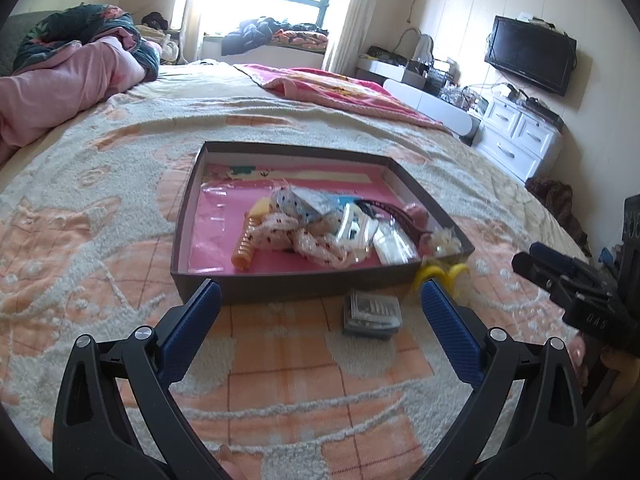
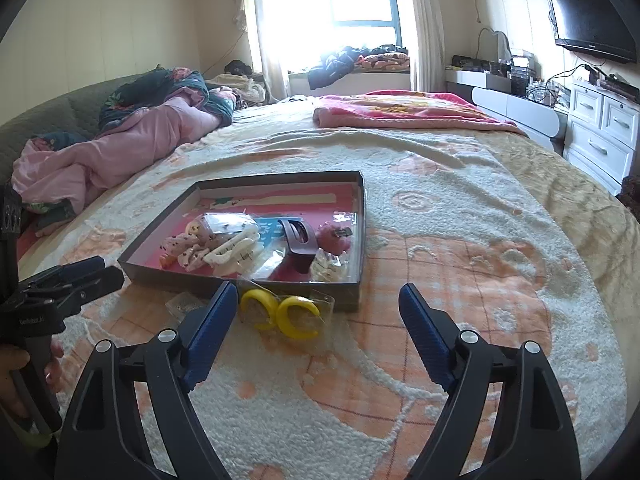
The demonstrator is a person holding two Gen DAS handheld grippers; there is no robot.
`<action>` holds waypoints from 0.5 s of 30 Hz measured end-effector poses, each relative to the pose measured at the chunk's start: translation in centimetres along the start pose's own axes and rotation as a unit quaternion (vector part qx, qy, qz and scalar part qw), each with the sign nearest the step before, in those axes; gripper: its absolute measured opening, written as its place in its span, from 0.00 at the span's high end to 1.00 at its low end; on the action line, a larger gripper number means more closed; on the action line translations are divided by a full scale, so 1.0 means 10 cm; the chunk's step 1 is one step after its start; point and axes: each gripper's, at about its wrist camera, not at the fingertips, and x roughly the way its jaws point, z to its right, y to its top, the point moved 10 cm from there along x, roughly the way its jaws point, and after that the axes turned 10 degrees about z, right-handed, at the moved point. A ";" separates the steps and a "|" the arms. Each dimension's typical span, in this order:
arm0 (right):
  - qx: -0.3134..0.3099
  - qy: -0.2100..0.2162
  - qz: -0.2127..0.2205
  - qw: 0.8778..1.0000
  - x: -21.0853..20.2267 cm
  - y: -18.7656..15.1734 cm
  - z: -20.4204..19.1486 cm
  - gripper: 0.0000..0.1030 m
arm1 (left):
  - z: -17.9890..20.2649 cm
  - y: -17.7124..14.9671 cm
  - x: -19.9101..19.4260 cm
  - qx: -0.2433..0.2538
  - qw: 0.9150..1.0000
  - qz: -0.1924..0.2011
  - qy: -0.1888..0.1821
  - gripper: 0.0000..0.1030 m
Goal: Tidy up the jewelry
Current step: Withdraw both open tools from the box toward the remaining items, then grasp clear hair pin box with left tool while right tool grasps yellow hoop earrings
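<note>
A shallow dark box point(image 1: 280, 290) with a pink floor lies on the bed; it also shows in the right wrist view point(image 2: 248, 278). It holds hair clips, scrunchies and small bags, among them a white claw clip point(image 2: 230, 250) and a brown clip point(image 2: 298, 248). A clear packet with yellow hoop earrings point(image 2: 286, 314) lies on the blanket just in front of the box, near its right corner in the left wrist view point(image 1: 440, 274). A small clear packet point(image 1: 372, 314) lies beside it. My left gripper point(image 1: 320, 300) is open above the blanket facing the box. My right gripper point(image 2: 318, 300) is open, the earrings just beyond its left finger.
The bed has a cream and orange blanket point(image 2: 440, 280). A pink quilt point(image 2: 120, 148) lies at the left, a pink towel point(image 2: 400, 114) at the back. White drawers point(image 2: 600, 132) and a television point(image 2: 592, 20) stand at the right.
</note>
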 end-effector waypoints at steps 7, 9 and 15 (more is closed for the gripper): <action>-0.001 0.002 -0.006 1.000 -0.05 -0.09 0.02 0.22 | 0.14 -0.14 0.04 0.018 1.000 -0.016 -0.013 0.11; -0.002 0.002 -0.009 1.000 -0.05 -0.13 0.03 0.22 | 0.21 -0.19 0.06 0.028 0.999 -0.023 -0.019 0.11; -0.006 0.004 -0.022 1.000 -0.02 -0.25 0.05 0.22 | 0.35 -0.28 0.16 0.049 0.998 -0.039 -0.029 0.11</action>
